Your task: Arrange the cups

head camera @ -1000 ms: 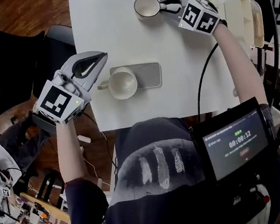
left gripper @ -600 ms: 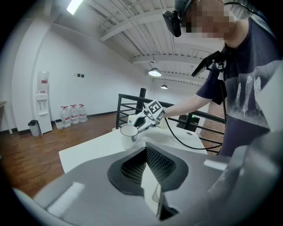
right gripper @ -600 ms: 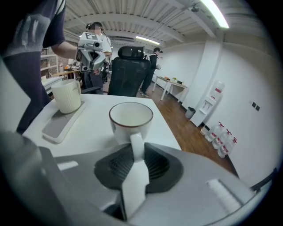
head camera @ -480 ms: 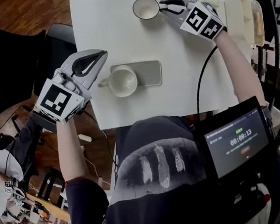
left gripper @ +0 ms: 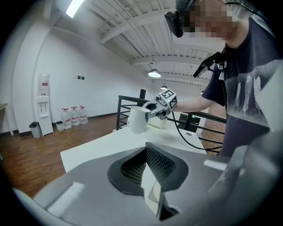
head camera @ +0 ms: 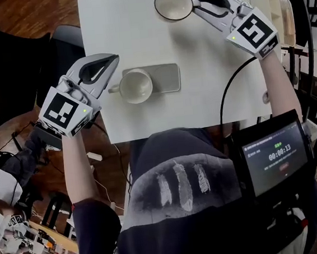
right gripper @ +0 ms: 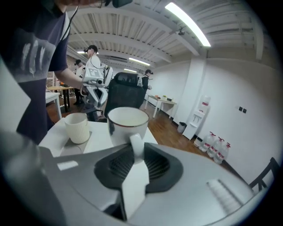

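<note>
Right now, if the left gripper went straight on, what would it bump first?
Probably the bare white table: the left gripper, jaws shut, tilts down toward it. The ribbed cup sits off to one side.

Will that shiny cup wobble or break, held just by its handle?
Probably stiff and breakable: the cup looks like glossy glazed ceramic. It may tilt, since the right tool pinches only its thin handle. That smooth glaze likely makes the grip slippery.
</note>
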Motion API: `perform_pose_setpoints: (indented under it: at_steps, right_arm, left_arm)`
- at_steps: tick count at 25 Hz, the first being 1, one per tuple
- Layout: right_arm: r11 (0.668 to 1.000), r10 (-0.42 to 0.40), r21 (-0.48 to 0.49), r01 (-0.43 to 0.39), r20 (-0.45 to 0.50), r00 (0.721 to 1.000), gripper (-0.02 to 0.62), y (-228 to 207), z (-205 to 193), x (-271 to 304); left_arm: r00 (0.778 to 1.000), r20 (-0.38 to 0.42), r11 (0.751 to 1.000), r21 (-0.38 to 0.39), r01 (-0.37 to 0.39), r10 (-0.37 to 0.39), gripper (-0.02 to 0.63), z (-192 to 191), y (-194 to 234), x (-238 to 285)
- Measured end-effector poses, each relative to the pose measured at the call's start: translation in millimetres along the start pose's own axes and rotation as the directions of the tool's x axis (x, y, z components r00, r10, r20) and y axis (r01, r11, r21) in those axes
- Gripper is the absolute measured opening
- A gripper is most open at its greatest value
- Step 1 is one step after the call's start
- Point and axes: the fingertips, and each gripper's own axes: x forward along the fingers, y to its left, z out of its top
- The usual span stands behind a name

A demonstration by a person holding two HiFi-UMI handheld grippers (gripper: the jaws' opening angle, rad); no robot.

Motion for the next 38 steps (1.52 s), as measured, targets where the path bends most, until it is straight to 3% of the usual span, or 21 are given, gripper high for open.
perform_pose_setpoints:
  at_steps: [6, 9, 15, 23, 38]
  right_arm:
    - [1.000, -0.009, -0.002, 0.009, 0.108, 0.994, 0.067, 48, 52, -48]
    - [1.000, -0.005, 0.004, 0.005, 0.123, 0.992, 0.067, 79, 59, -57]
    - [0.995, 0.031, 0.092, -0.040, 0.092, 0.995, 0.067, 123, 26, -52]
    - [0.982, 0.114, 0.140, -0.123, 0.074, 0.991, 0.067, 176, -8, -40]
    - [0.984, 0.089, 0.155, -0.090, 0.011, 0.996, 0.067, 186, -41, -28]
  left_arm:
    - [1.000, 0.001, 1.000, 0.024, -0.019, 0.019, 0.014, 12, -20, -25]
    - [1.000, 0.003, 0.999, 0.029, -0.024, 0.024, 0.014, 10, -25, -36]
    - [1.000, 0.008, 0.999, 0.034, -0.019, 0.019, 0.014, -1, -28, -35]
    - [0.999, -0.002, 0.999, 0.029, -0.037, 0.037, 0.014, -9, -38, -39]
    - [0.999, -0.026, 0.999, 0.019, -0.034, 0.035, 0.014, -7, -38, -44]
